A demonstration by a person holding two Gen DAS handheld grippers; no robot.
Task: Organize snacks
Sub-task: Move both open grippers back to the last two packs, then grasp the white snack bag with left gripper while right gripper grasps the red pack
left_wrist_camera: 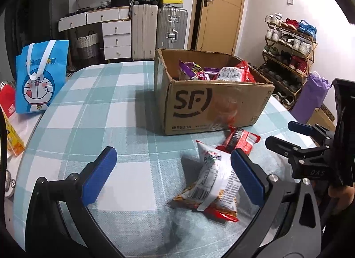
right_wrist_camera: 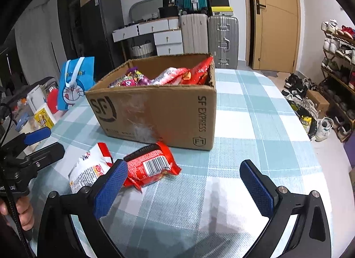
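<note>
A cardboard box [left_wrist_camera: 221, 107] [right_wrist_camera: 177, 113] marked SF stands on the checked table, holding several purple and red snack packs [left_wrist_camera: 221, 72] [right_wrist_camera: 173, 76]. In front of it lie a white snack bag [left_wrist_camera: 213, 180] [right_wrist_camera: 88, 169] and a red snack pack [left_wrist_camera: 240, 141] [right_wrist_camera: 150, 167]. My left gripper [left_wrist_camera: 173, 175] is open, low over the table, its right finger beside the white bag. My right gripper [right_wrist_camera: 184, 189] is open too, its left finger just in front of the red pack. Nothing sits between either pair of fingers.
A blue cartoon gift bag [left_wrist_camera: 41, 76] [right_wrist_camera: 74, 82] stands at the table's left edge beside yellow boxes [left_wrist_camera: 13, 138]. The checked tablecloth [right_wrist_camera: 255, 124] runs right of the box. Suitcases [left_wrist_camera: 155, 29], drawers and a shoe rack [left_wrist_camera: 288, 53] stand behind.
</note>
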